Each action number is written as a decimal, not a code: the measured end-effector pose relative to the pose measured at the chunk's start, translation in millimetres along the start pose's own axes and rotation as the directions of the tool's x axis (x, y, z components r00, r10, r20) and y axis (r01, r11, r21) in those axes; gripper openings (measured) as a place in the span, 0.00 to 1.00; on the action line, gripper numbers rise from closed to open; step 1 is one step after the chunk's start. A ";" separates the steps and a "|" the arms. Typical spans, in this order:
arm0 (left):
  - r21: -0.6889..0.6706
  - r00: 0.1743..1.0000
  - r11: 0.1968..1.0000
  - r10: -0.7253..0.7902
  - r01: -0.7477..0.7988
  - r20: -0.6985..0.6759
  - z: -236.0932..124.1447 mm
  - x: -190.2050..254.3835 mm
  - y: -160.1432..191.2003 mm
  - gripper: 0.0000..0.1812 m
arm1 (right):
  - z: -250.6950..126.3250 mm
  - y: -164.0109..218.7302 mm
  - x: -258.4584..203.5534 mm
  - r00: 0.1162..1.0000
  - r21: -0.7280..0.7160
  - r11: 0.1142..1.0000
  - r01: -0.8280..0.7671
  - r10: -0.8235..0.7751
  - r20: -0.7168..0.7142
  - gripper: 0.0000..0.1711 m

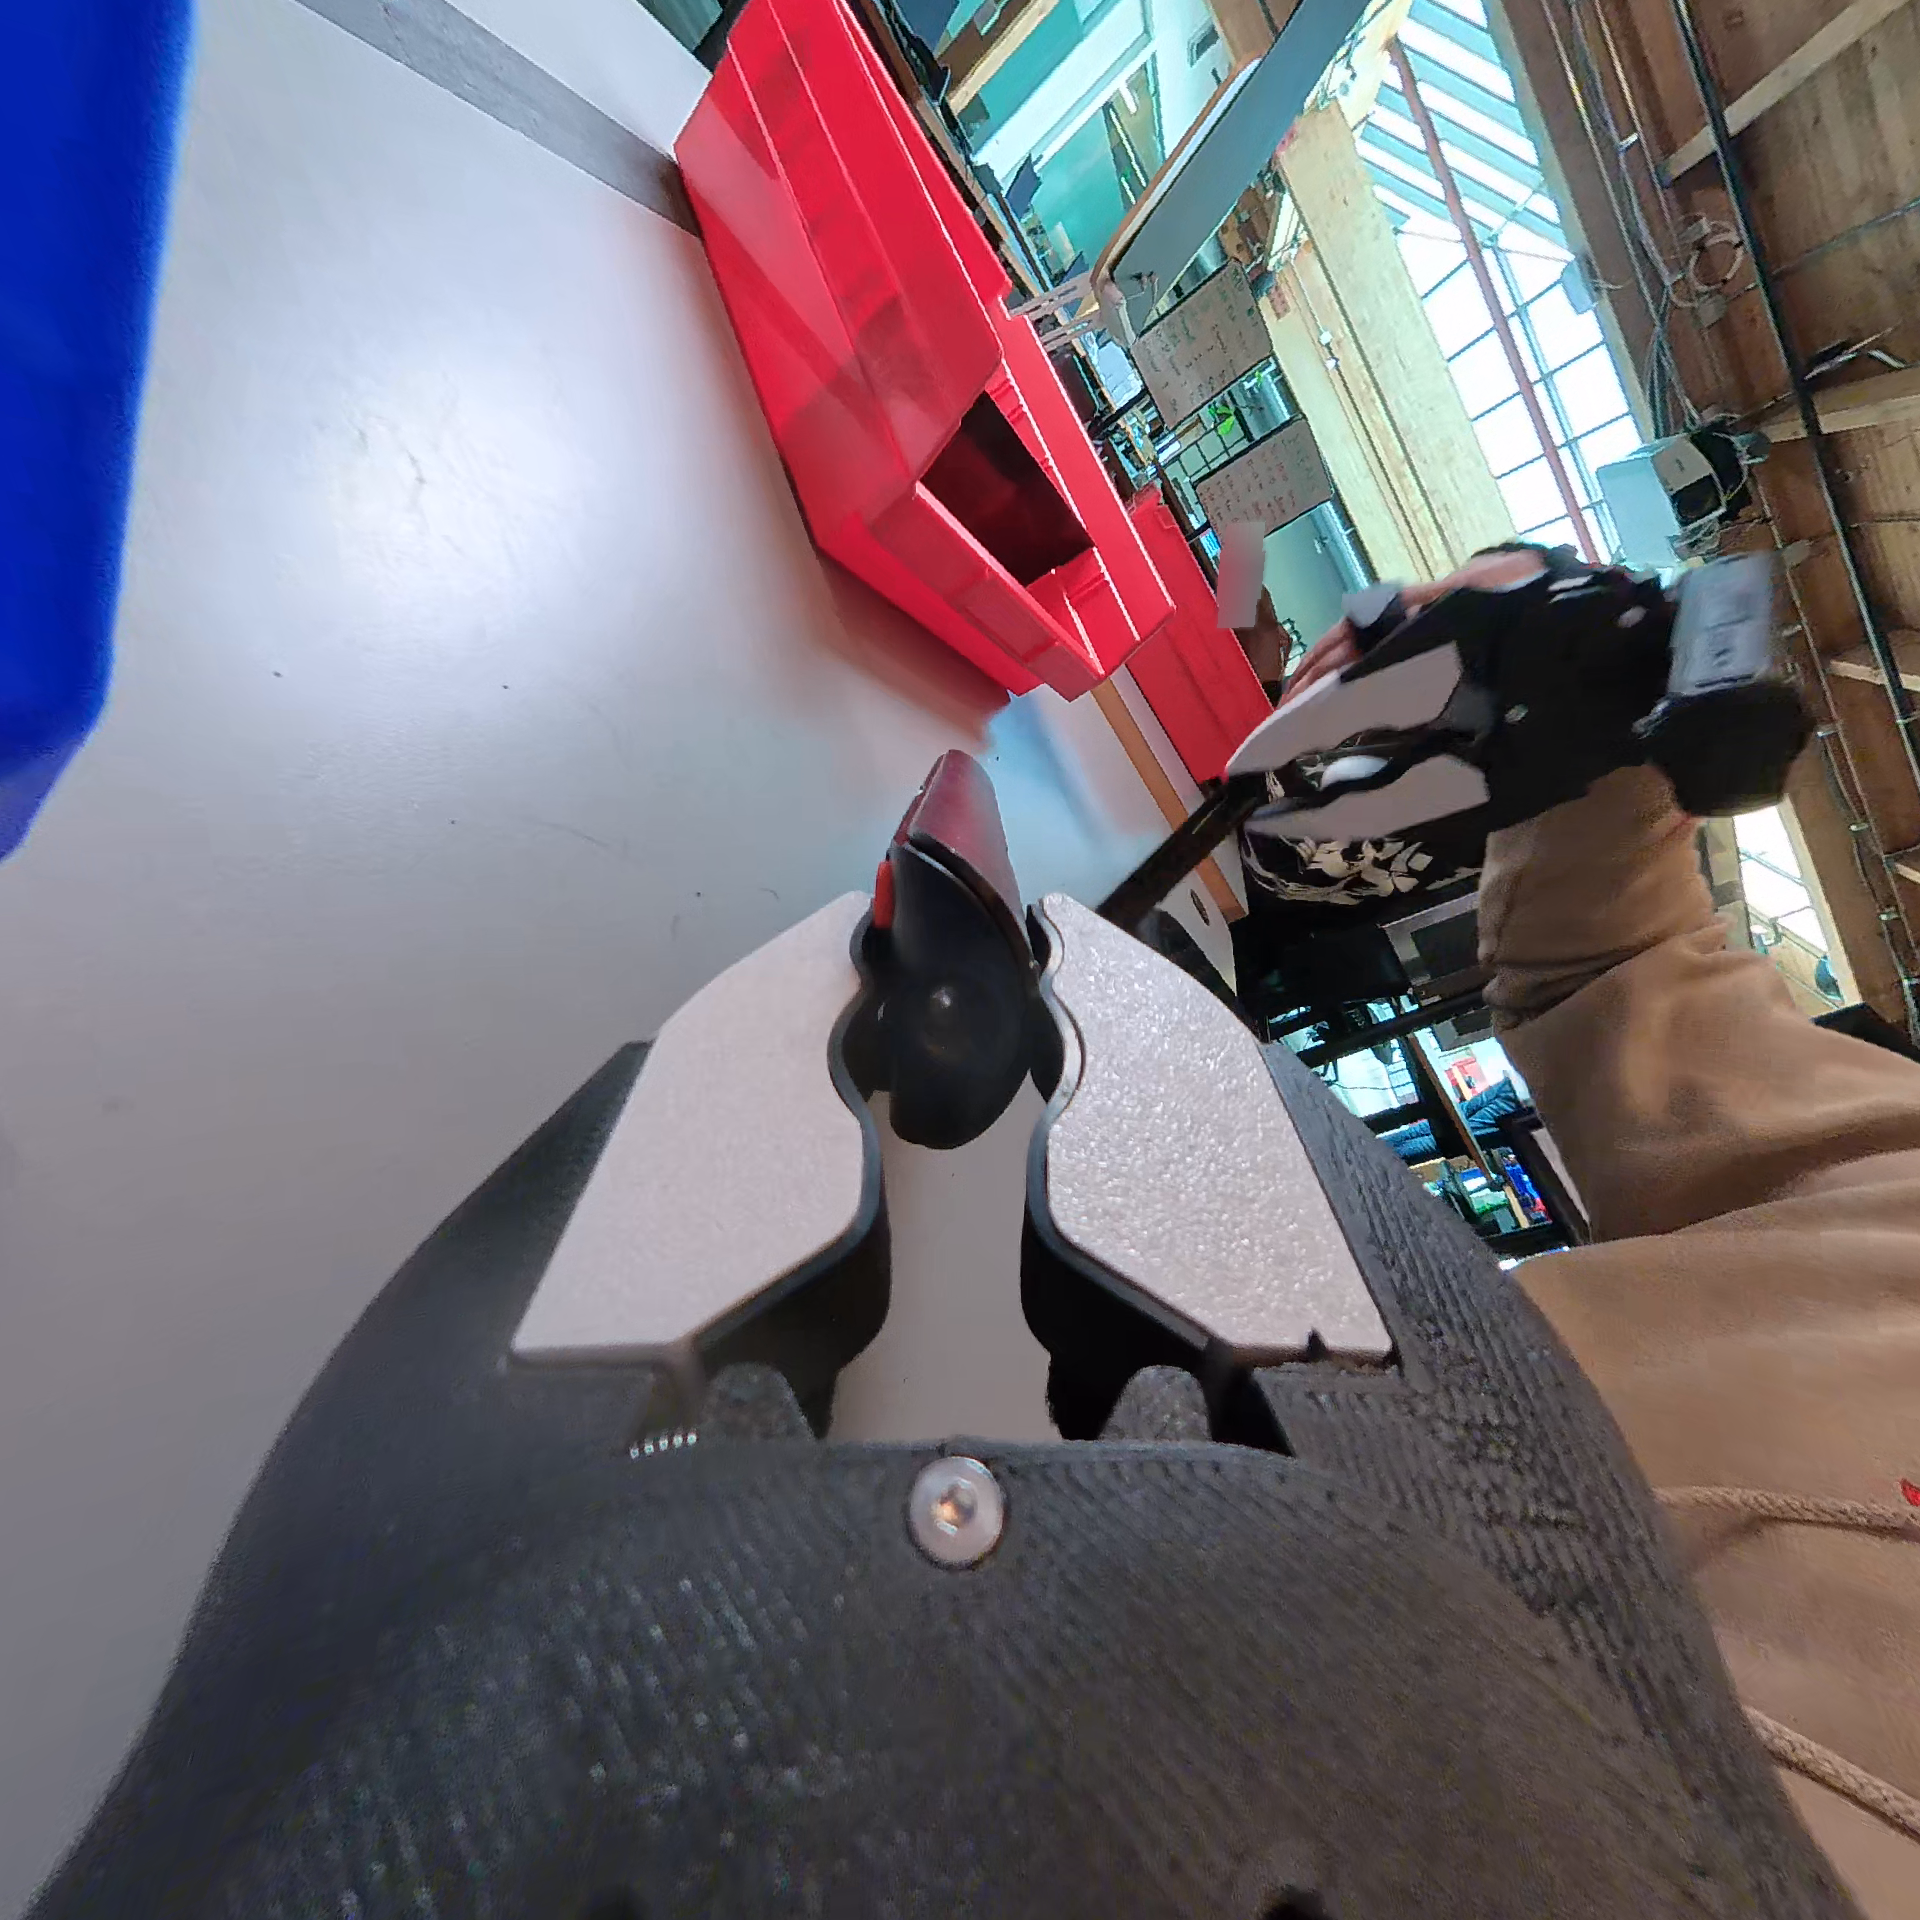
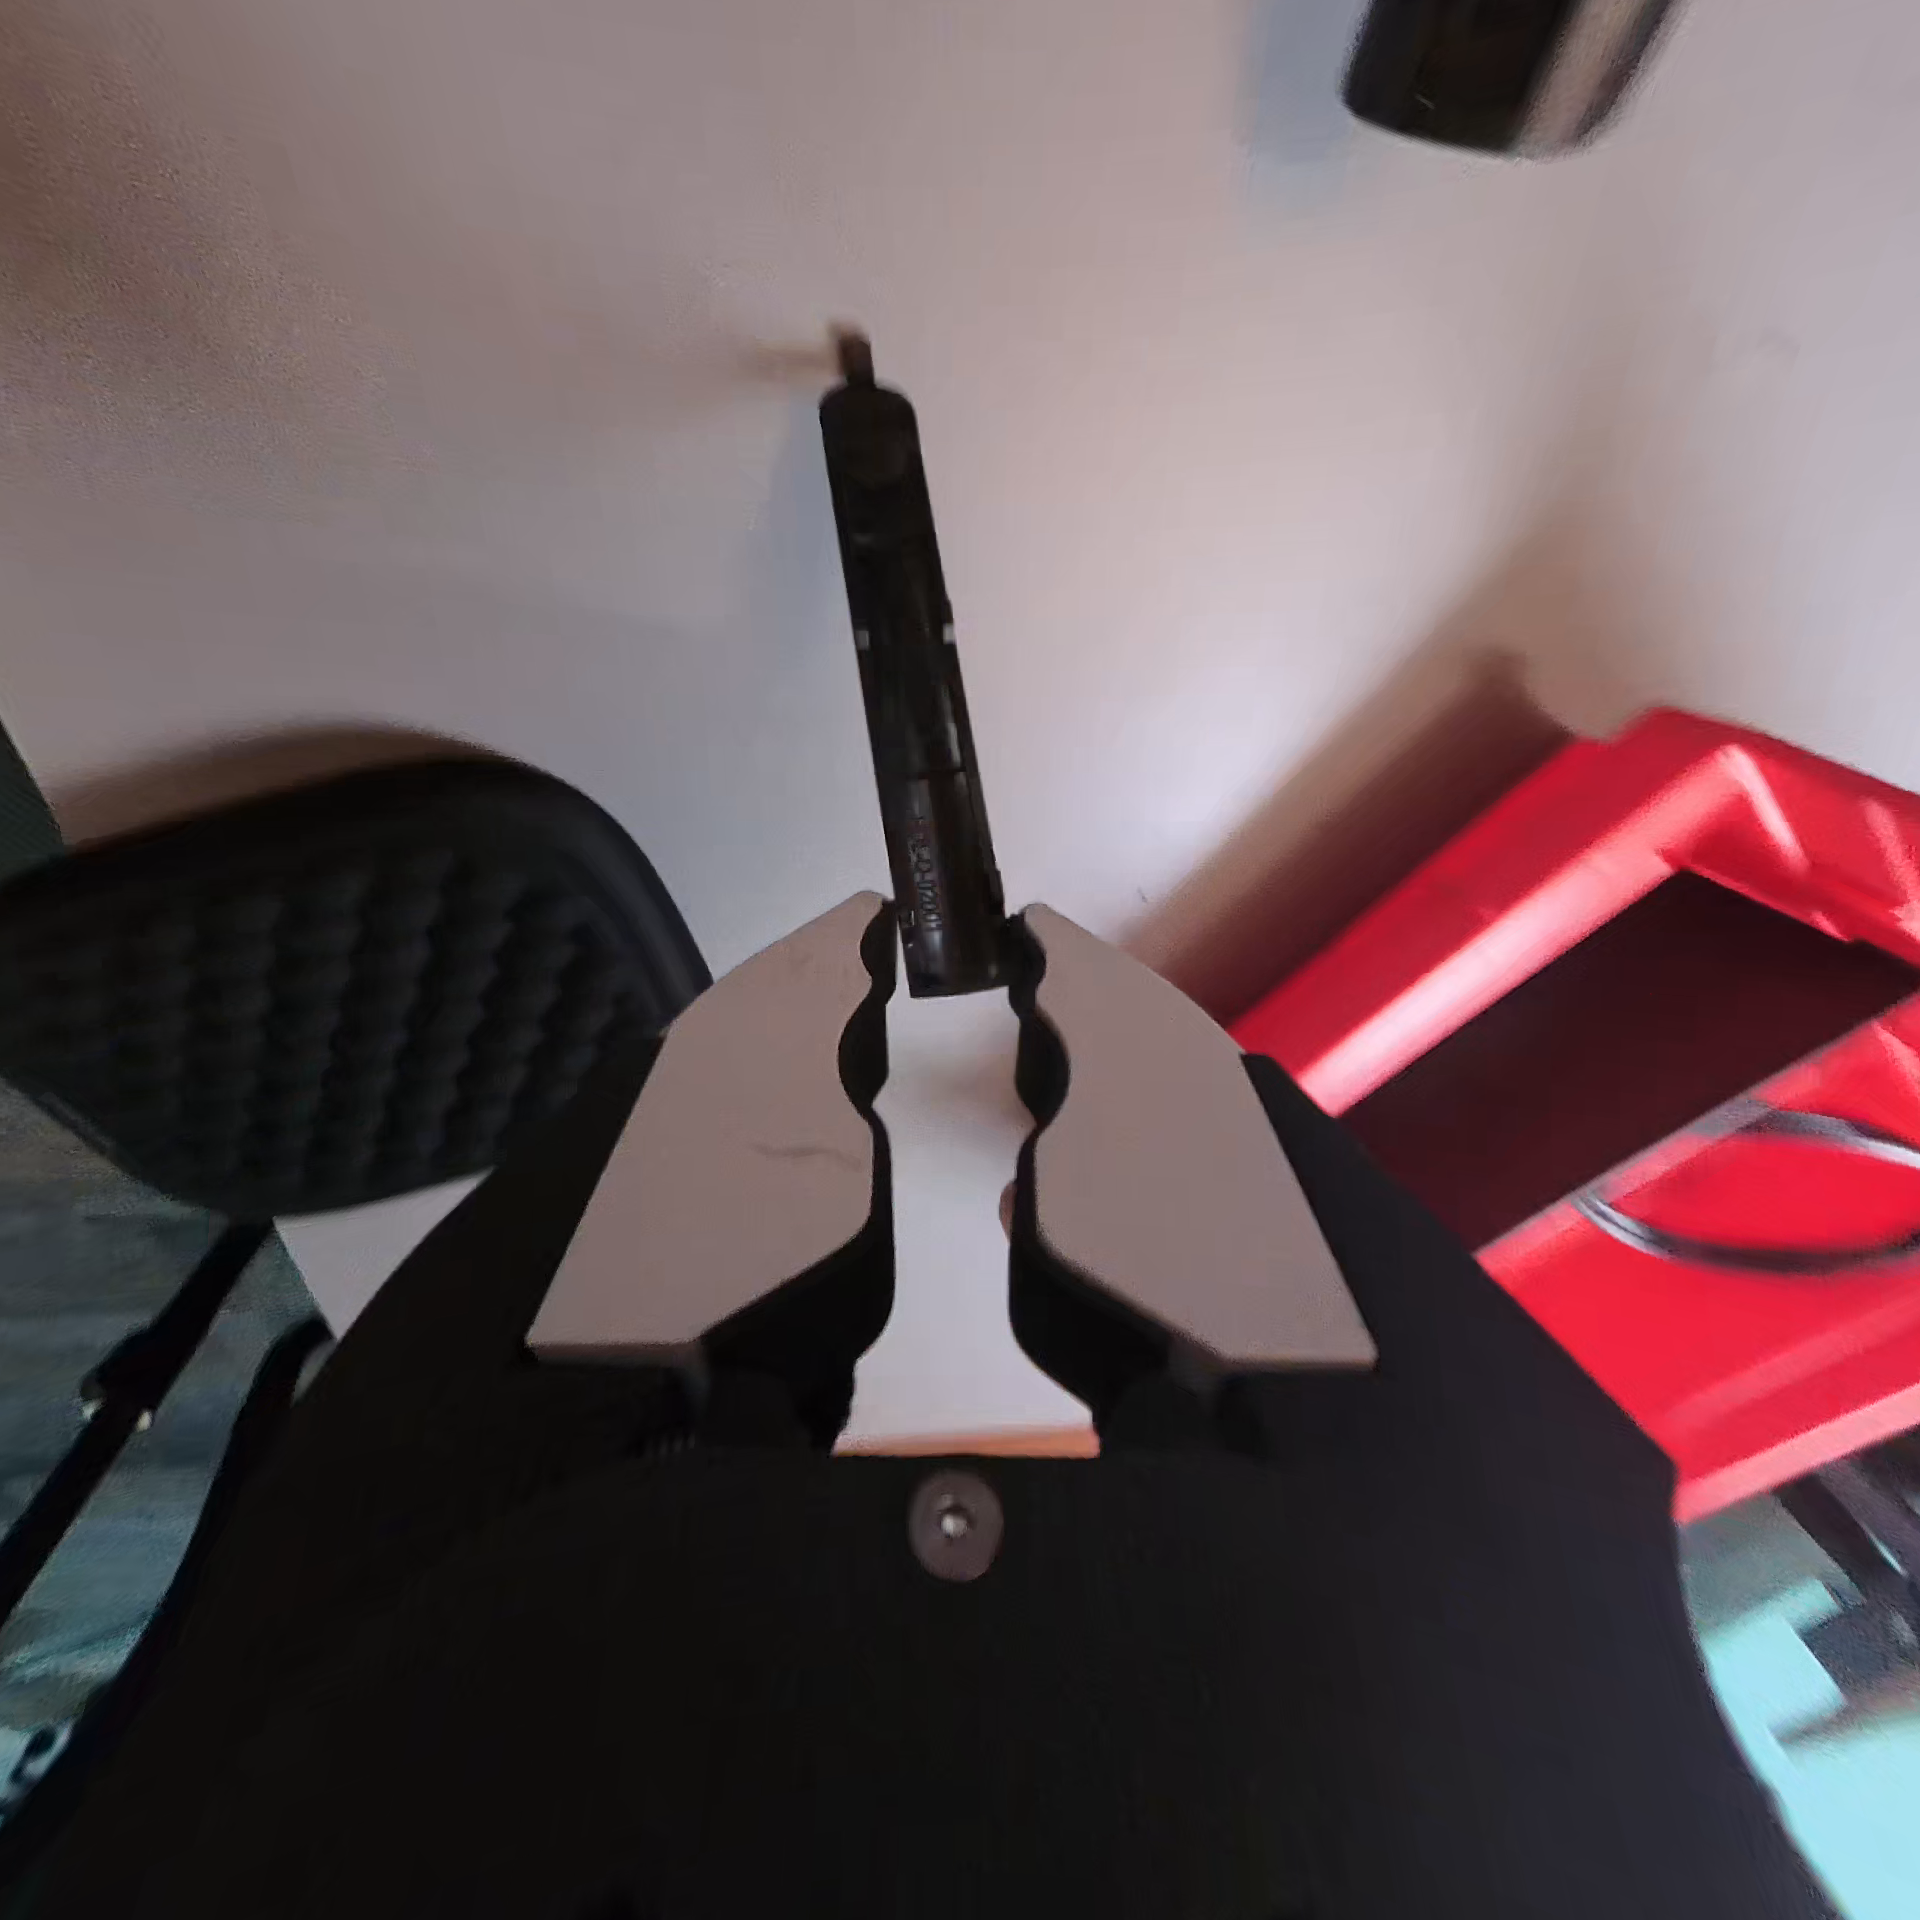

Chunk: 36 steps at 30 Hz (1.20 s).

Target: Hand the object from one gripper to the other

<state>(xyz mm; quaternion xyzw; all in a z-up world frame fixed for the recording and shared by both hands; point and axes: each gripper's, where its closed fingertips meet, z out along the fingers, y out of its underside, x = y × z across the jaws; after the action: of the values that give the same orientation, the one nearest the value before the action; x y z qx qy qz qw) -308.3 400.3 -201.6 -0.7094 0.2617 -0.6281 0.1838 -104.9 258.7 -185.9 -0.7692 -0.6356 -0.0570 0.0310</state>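
Note:
My left gripper point(image 1: 951, 935) is shut on a short black object point(image 1: 945, 1029) with a dark red tip and a small red button, held above the white table point(image 1: 416, 520). My right gripper point(image 2: 948, 925) is shut on the near end of a long slim black bar point(image 2: 914, 644) that points forward over the table point(image 2: 1247, 416). In the left wrist view the right gripper point(image 1: 1247, 798) is off to the right, apart from my left one, with the bar point(image 1: 1164, 873) sticking out of it.
Red plastic bins point(image 1: 862, 312) stand at the table's far side; one also shows at the right of the right wrist view point(image 2: 1558, 935). A blue thing point(image 1: 62, 364) fills the left edge. A black mesh chair point(image 2: 312, 987) stands beside the table. A tan sleeve point(image 1: 1662, 1143) is at the right. Some 25 centimeters of space lies between my two pairs of fingers.

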 end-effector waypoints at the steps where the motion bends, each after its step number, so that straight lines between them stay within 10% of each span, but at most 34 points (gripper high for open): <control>1: -0.001 1.000 1.000 0.003 -0.003 0.000 0.3 0.6 0.5 0.14 | -10.7 3.8 6.7 1.000 -0.039 0.999 0.005 -0.006 -0.026 0.12; 9: 0.024 1.000 1.000 0.004 -0.004 0.000 -1.8 4.9 -2.8 0.14 | -55.8 -39.4 72.9 0.776 -0.086 0.953 0.290 -0.287 -0.562 0.01; 20: 0.028 1.000 1.000 0.004 -0.005 0.003 -2.0 4.1 -3.5 0.14 | 5.3 -90.0 -2.8 0.759 0.202 0.856 0.476 -0.283 -0.587 0.02; 23: 0.049 1.000 0.999 0.002 -0.003 0.006 -5.7 3.5 -8.1 0.14 | -14.6 -109.9 -14.0 0.920 0.574 0.792 0.209 0.039 -0.390 0.01; 25: 0.069 1.000 0.998 -0.001 0.001 0.005 -9.5 3.1 -12.8 0.14 | -34.0 -119.7 -14.5 0.953 0.792 0.586 -0.171 0.303 -0.018 0.01; 29: 0.088 1.000 0.996 -0.006 0.006 0.004 -13.2 2.3 -17.3 0.14 | -12.3 -108.9 -9.3 0.485 0.506 0.087 -0.858 0.461 0.744 0.01; 32: 0.077 1.000 0.997 -0.008 0.008 0.004 -11.1 2.0 -14.6 0.14 | 26.3 -92.5 -7.0 0.263 0.321 -0.024 -0.947 0.519 0.813 0.02; 36: 0.059 1.000 0.998 -0.005 0.004 0.007 -8.1 0.9 -10.8 0.14 | 46.3 -68.5 8.2 0.391 0.460 0.099 -0.882 0.700 0.598 0.17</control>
<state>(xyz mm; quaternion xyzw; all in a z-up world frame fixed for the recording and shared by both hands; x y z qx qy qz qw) -314.8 408.9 -193.4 -0.7065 0.2408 -0.6334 0.2041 -168.4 285.3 -232.4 -0.9008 -0.0765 0.3165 0.2874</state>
